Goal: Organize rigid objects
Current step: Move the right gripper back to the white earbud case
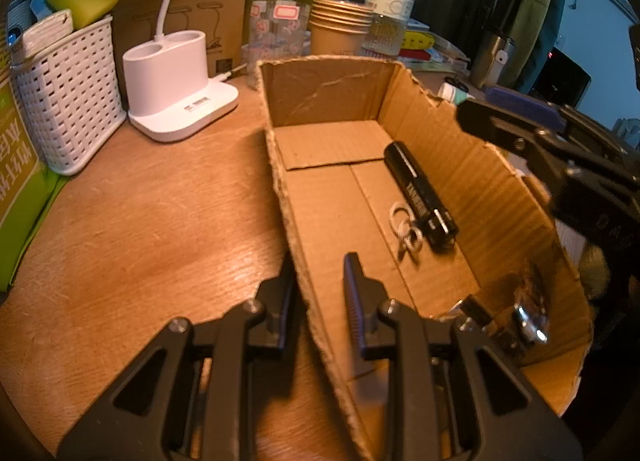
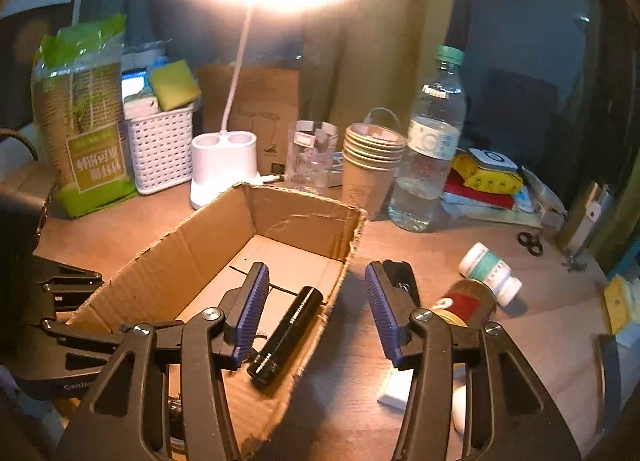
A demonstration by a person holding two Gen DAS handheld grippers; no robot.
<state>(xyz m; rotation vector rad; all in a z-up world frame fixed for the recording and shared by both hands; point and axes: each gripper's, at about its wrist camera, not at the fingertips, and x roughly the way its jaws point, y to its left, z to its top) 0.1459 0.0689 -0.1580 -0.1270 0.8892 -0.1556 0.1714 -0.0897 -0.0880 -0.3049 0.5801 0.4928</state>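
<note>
left gripper (image 1: 316, 281) fingers pinch the open brown cardboard box (image 2: 304, 217) wall; right gripper (image 2: 316, 301) fingers spread, empty, straddling the opposite wall. black cylindrical flashlight (image 1: 420, 197) lies inside. risk: withdrawing fingers snag and drag the box.

Place: a home desk corner.
Worktop (image 2: 420, 261): wood-grain, cluttered.
Light: lit desk lamp (image 2: 222, 165).
Household goods: water bottle (image 2: 430, 149), stacked paper cups (image 2: 372, 165), white basket (image 2: 160, 149) with sponge (image 2: 174, 83).
Behind: hanging coats (image 1: 500, 1).
</note>
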